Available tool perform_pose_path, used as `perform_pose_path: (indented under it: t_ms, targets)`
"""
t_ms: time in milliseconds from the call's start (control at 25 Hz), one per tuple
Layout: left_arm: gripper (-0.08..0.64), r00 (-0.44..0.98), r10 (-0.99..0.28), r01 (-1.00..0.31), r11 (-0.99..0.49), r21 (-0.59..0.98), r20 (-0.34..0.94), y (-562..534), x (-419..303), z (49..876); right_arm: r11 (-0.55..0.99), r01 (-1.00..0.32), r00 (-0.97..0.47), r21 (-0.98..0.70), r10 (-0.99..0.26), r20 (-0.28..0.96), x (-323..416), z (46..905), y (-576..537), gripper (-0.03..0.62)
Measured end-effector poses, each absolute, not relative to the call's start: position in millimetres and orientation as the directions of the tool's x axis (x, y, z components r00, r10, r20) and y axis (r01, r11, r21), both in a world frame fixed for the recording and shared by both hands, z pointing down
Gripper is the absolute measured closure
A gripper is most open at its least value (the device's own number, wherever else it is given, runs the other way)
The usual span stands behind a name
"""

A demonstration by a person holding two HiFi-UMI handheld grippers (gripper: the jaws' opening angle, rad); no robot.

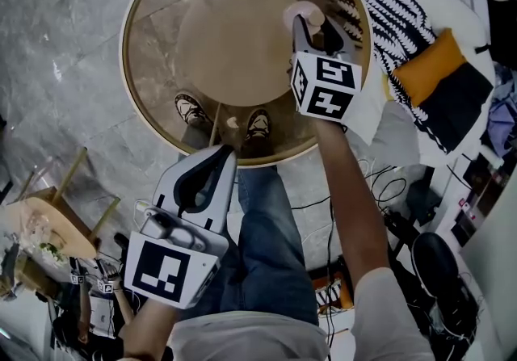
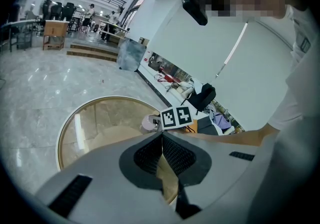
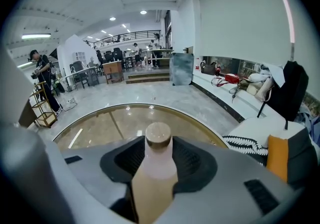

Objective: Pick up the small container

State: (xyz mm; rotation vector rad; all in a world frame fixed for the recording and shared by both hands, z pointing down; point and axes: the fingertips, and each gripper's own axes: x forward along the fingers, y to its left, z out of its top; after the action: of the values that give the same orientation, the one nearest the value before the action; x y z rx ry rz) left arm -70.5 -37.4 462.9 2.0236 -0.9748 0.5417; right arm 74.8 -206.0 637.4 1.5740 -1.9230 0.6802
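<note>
A round glass counter fills the top of the head view. The left tongs, pinched together and empty, hang at its near rim. The right tongs reach over its far right side. They are clamped wide on the container, a small pale pink bottle that stands upright between them.

The small container, a pale pink bottle with a round tan cap, stands upright, clasped between the right tongs by the far right edge of the table.
</note>
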Motion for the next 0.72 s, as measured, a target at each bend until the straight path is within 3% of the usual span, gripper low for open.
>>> perform_pose_path:
  t_ms: [720]
  targets:
    - [0.541, 0.604, -0.445, -0.796, -0.361, 0.485, 0.661, -34.7, -79.4, 468.8, 0.193, -0.981, -0.154, -0.020, -0.711, 0.686, 74.1, 634.6, -207.9, 0.440]
